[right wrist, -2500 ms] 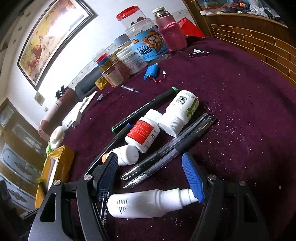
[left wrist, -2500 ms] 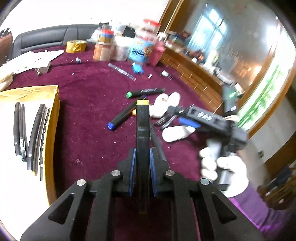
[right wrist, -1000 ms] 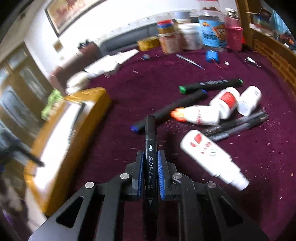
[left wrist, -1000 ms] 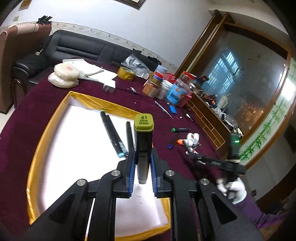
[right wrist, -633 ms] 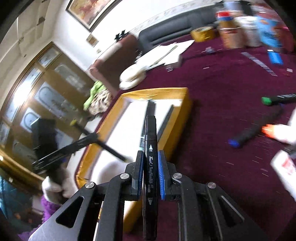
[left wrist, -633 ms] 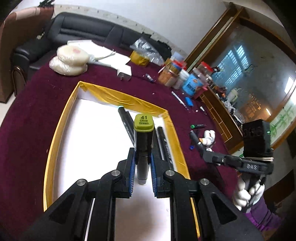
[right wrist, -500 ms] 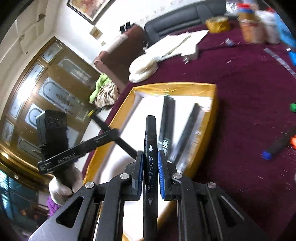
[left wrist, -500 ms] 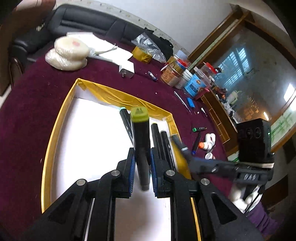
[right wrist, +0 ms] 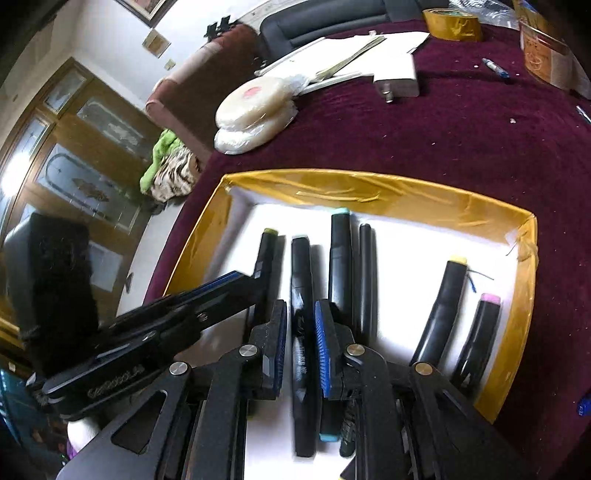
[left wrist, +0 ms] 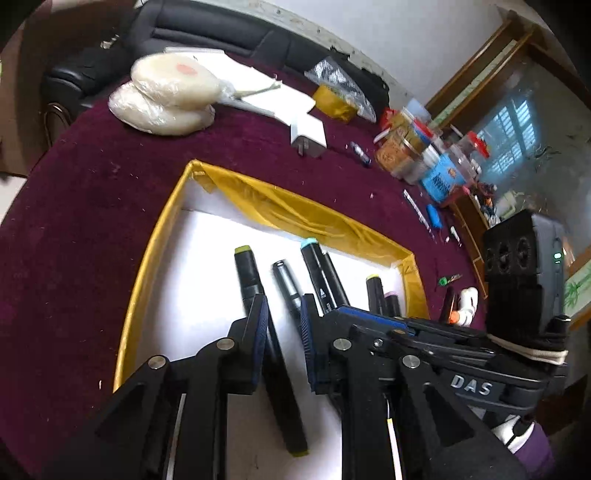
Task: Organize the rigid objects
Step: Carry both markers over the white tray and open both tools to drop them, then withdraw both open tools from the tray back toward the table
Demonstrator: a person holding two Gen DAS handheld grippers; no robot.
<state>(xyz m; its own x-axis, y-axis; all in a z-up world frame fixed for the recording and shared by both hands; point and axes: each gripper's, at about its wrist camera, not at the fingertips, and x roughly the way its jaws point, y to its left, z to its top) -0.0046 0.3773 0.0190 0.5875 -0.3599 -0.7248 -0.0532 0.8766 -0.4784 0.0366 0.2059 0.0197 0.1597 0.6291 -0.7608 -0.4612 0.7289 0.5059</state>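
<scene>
A tray [right wrist: 373, 186] sat on the table [right wrist: 443, 133] at mid-frame, with markers [right wrist: 340, 254] lying side by side inside it. Behind it, toward the upper frame, lay a stack of round discs [right wrist: 255, 114], a charger [right wrist: 397, 77] and a tape roll [right wrist: 452, 18].

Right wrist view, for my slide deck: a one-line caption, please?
Both grippers lower black markers into the gold-rimmed tray beside others already laid there.

Bright daylight, fisheye-warped edges, slight motion blur
</scene>
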